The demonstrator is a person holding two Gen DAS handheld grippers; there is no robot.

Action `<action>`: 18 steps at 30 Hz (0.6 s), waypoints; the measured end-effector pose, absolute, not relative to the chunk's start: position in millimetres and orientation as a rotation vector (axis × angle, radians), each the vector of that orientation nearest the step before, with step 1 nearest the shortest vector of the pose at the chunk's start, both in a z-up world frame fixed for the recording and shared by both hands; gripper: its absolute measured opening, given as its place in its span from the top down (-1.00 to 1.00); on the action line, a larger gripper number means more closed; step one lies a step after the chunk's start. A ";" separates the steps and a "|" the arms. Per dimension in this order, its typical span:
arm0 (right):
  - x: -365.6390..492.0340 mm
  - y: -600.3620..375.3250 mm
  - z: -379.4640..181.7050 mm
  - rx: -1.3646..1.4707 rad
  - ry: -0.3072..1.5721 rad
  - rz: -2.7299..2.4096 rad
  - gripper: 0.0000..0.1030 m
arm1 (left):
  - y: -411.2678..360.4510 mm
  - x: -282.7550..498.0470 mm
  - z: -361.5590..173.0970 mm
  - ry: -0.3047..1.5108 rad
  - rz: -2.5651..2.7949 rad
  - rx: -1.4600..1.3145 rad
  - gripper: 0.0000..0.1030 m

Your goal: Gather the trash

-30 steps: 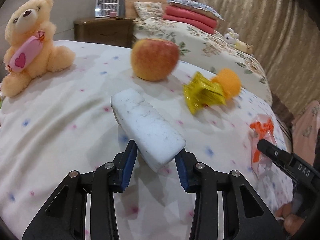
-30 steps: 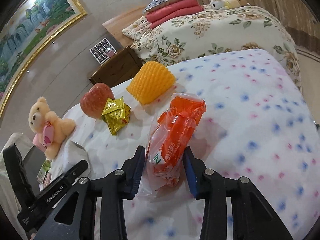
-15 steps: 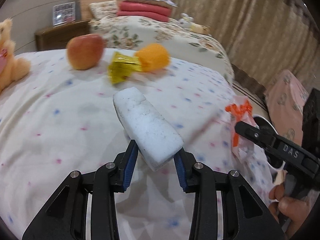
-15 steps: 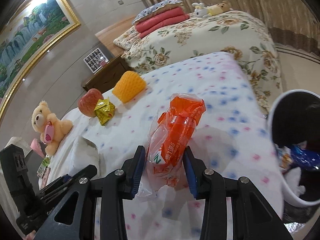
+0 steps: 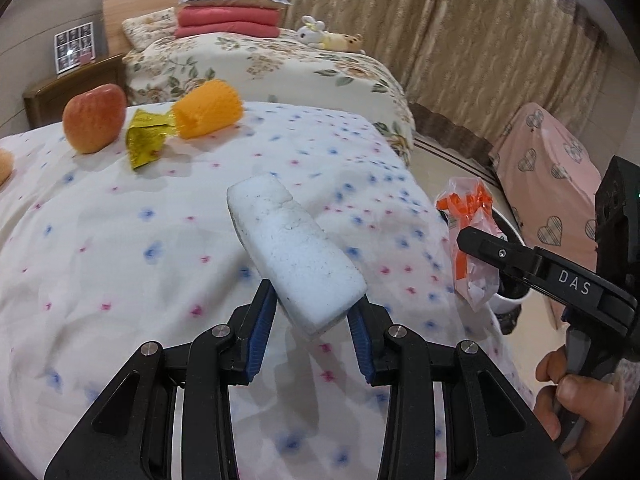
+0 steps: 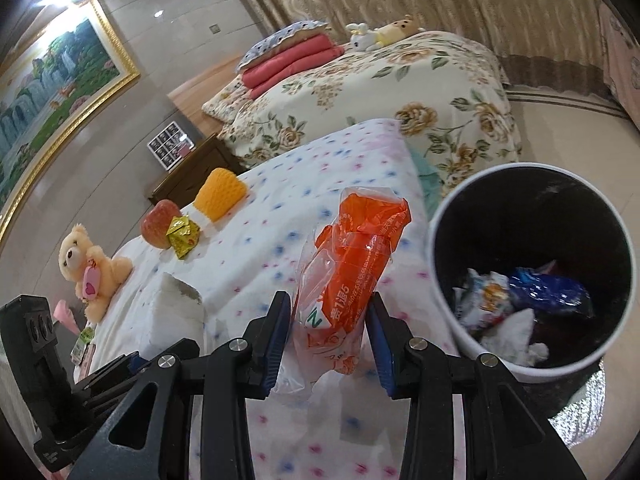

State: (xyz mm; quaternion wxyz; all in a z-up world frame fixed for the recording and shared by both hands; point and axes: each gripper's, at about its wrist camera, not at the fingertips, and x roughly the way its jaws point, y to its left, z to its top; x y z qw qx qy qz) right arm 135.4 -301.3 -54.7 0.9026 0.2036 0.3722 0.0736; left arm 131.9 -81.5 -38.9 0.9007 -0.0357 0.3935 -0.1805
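Note:
My left gripper (image 5: 312,332) is shut on a white foam block (image 5: 292,248) and holds it above the dotted bedspread (image 5: 120,240). My right gripper (image 6: 328,340) is shut on an orange and clear plastic bag (image 6: 348,276), near the bed's right edge. The bag also shows in the left wrist view (image 5: 470,236), and the foam block shows in the right wrist view (image 6: 172,312). A white trash bin (image 6: 440,280) with a black liner stands beside the bed, right of the bag, with several wrappers inside. A gold foil wrapper (image 5: 146,138) lies on the bed.
An apple (image 5: 94,118), an orange foam fruit net (image 5: 208,108) and a teddy bear (image 6: 90,270) sit on the bed. A second, floral bed (image 5: 260,68) and a wooden nightstand (image 5: 72,92) stand behind. A pink covered seat (image 5: 552,176) stands at the right.
Both grippers have swung right toward the bed's edge with their loads. The trash bin has come fully into the right wrist view, close beside the bag.

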 end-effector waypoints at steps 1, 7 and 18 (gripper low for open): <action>132.8 -304.1 -54.6 0.423 0.767 0.146 0.24 | -84.7 131.3 -38.5 0.814 -0.378 -0.069 0.32; 119.8 -323.1 -55.7 0.438 0.759 0.112 0.24 | -107.1 129.0 -36.0 0.813 -0.422 -0.040 0.33; 102.8 -369.3 -57.7 0.476 0.743 0.030 0.24 | -148.7 126.4 -32.1 0.814 -0.494 0.006 0.33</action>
